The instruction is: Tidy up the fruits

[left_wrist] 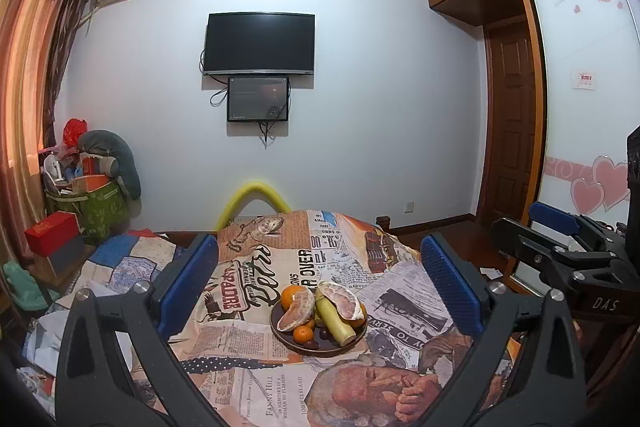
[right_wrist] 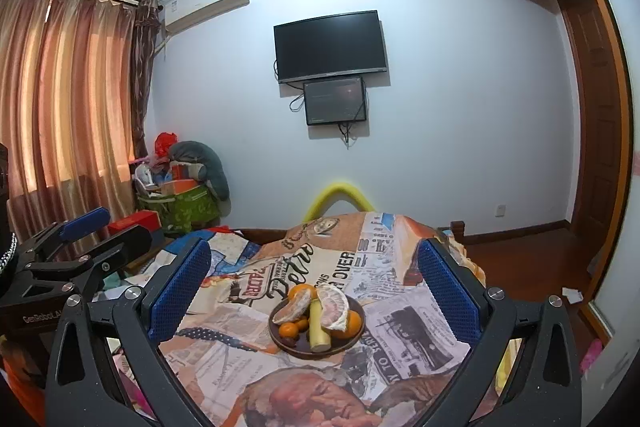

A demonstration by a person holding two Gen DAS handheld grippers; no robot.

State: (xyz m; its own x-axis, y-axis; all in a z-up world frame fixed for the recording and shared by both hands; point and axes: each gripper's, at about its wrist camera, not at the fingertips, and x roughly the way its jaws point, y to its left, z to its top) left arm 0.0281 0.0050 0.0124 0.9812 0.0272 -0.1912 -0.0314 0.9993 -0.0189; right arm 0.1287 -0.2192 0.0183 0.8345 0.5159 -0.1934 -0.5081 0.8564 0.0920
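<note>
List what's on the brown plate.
On the brown plate: two peeled pomelo wedges, oranges, a pale green stalk, some small dark fruits. Anything beneath the wedges is hidden.

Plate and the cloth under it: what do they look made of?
Plate: dark brown, matte, no glare; probably wood or glazed ceramic, cannot tell which. Cloth: soft printed fabric, since it creases and drapes over the edge, with a newspaper-style print.
</note>
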